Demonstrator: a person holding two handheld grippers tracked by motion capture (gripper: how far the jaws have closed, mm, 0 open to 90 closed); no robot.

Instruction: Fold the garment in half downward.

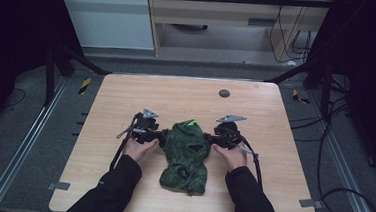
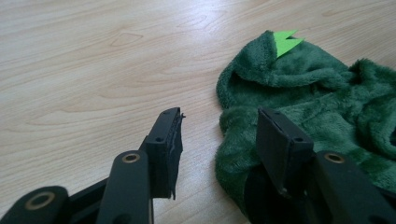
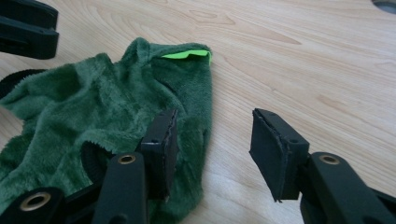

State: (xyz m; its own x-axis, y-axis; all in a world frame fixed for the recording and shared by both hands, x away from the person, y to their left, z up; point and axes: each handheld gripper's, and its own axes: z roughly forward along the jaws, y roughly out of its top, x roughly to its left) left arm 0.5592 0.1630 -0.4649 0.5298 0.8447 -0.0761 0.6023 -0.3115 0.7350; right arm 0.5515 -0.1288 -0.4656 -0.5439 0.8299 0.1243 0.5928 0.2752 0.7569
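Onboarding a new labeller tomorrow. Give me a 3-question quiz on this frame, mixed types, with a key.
1. True or false: the left gripper is shut on the green fleece garment.
2. Multiple choice: where does the garment lie relative to the two grippers? A) left of both B) between them C) right of both
3. Fill in: the small bright patch on the garment is lime ____ in colour.

Key
1. False. Its jaws stand apart, one over bare table, the other over the garment's edge.
2. B. The left gripper is at one side of it, the right gripper at the other, also open.
3. green
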